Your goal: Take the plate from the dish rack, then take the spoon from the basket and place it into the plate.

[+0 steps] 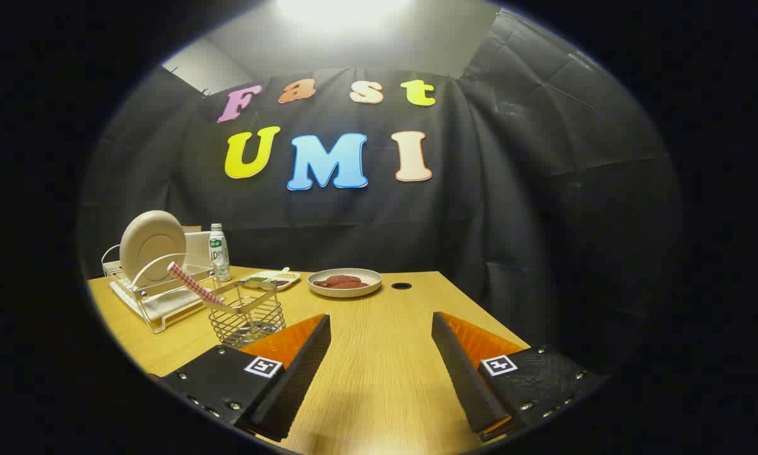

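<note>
While the gripper (381,319) hung above the near end of the table, its two fingers stood wide apart with bare wood between them and nothing held.

Item 1, table (379,354): light wood-grain top, filling the lower middle of the frame, with a small dark round hole (401,286) near its far edge.

Item 2, dish rack (157,294): white wire frame over a white tray, at the left of the frame, beyond and left of the left finger. Contents: one pale plate (153,245) standing upright on edge in the slots.

Item 3, basket (247,319): small wire-mesh holder, just ahead of the left finger and touching or nearly touching the rack's near corner. Contents: the spoon (192,284), its red-and-white patterned handle leaning up and out toward the rack; its bowl end was hidden inside the mesh.

Item 4, shallow bowl (345,282): pale, round, at the far middle of the table. Contents: a dark red mass, too small to identify.

Item 5, small tray (270,279): pale, low, between the bowl and the bottle. Contents: light-coloured bits, not distinguishable.

Item 6, bottle (219,251): clear plastic, white cap, green label, upright behind the rack's right end.

Surroundings: black cloth wall behind the table, pale ceiling with a bright light in the upper middle of the frame.
</note>
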Demonstrator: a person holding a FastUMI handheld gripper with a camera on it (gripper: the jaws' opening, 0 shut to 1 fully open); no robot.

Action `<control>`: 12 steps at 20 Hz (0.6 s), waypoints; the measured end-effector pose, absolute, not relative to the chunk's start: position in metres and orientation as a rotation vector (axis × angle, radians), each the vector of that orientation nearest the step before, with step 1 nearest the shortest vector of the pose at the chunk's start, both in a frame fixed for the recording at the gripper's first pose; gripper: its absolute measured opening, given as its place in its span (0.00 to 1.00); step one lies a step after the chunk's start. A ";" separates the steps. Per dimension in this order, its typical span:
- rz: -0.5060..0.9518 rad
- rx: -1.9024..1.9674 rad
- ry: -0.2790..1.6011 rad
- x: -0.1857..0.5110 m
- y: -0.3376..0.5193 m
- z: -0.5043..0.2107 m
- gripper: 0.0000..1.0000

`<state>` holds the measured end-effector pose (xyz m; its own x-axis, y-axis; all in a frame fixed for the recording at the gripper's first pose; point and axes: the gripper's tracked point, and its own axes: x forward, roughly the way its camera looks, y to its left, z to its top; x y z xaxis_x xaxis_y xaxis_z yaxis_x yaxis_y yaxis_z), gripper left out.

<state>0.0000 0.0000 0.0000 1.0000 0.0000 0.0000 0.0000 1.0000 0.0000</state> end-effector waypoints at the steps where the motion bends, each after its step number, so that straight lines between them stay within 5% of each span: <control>1: -0.002 0.003 -0.012 0.003 0.001 0.003 0.99; 12: 0.000 -0.056 -0.059 0.013 -0.006 0.020 0.99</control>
